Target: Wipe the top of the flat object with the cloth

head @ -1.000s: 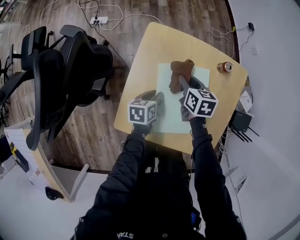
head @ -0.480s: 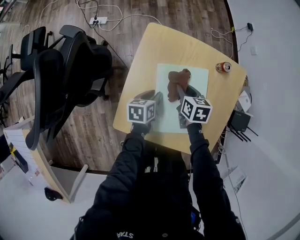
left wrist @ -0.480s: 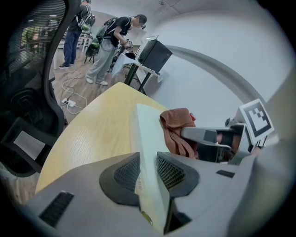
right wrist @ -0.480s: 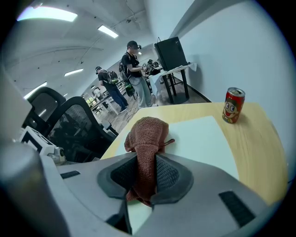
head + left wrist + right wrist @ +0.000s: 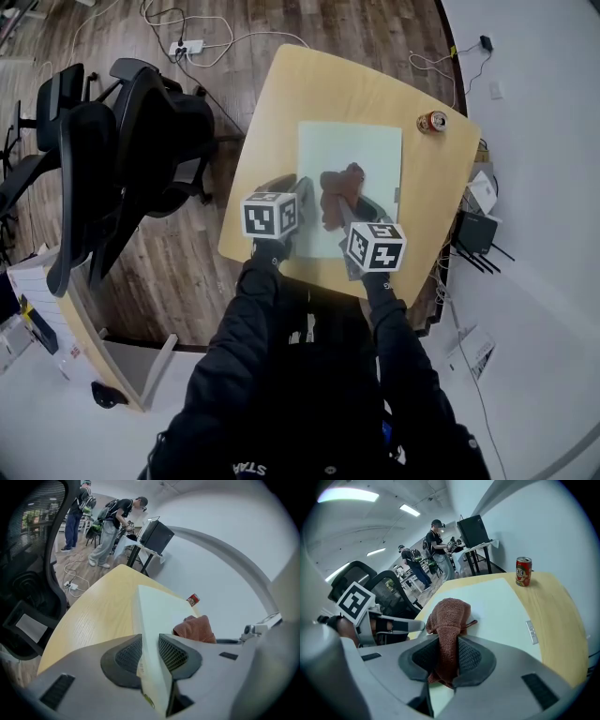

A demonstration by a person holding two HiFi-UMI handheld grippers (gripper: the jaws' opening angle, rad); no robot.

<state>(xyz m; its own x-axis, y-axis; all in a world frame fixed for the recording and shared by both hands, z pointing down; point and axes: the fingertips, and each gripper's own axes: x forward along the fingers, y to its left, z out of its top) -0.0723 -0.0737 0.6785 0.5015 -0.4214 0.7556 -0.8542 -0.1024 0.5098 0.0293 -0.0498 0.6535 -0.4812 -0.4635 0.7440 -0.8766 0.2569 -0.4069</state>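
Note:
A pale green flat board (image 5: 361,150) lies on the round-cornered wooden table (image 5: 328,84). A brown cloth (image 5: 336,192) rests bunched on the board's near half. My right gripper (image 5: 345,208) is shut on the cloth (image 5: 446,620), which sticks up between its jaws. My left gripper (image 5: 298,199) is shut on the board's left near edge (image 5: 150,634), clamping it between both pads (image 5: 171,653). The board (image 5: 501,606) stretches away past the cloth towards the far side of the table.
A red drink can (image 5: 432,122) stands on the table's far right corner, also the can (image 5: 523,572). Black office chairs (image 5: 122,159) stand left of the table. Cables and a power strip (image 5: 183,45) lie on the wood floor. People stand at desks in the background (image 5: 112,527).
My right gripper has dragged the cloth across the board towards me, from the far edge to the near half. The left gripper has kept its hold on the board's edge.

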